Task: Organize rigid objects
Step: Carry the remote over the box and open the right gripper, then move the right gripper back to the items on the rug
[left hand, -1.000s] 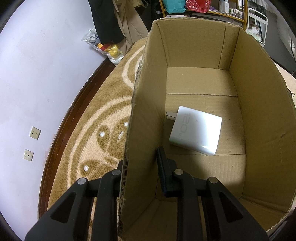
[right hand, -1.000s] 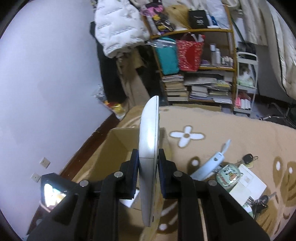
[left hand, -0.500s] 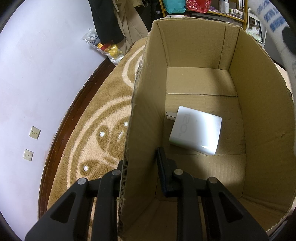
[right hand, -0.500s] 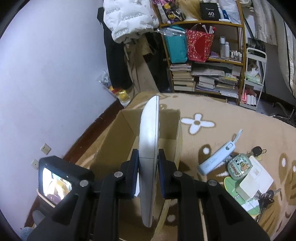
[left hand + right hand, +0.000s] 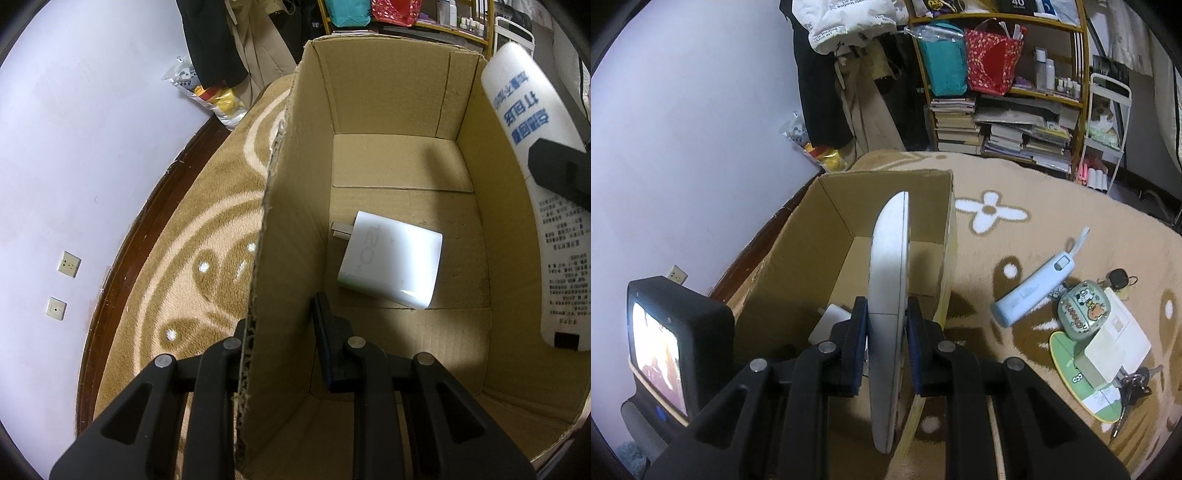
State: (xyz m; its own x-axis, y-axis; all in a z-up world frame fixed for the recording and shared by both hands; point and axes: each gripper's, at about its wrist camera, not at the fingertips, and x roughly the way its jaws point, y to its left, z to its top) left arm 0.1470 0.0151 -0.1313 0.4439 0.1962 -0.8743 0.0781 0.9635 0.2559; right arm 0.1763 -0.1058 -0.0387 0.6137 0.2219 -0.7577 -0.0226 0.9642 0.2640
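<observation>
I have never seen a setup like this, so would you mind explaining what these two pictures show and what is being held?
There is no robot here: a person holds a two-fingered tool in each hand, and each tool carries a wide-angle camera looking along its fingers.

The left-hand picture looks into a cardboard box standing on a carpet. The left tool pinches the box's side wall, and a white charger lies inside.

The right-hand picture shows the right tool gripping a flat white device edge-on above the box. Beside the box on the carpet lie a pale blue gadget, keys and a small white box.
</observation>
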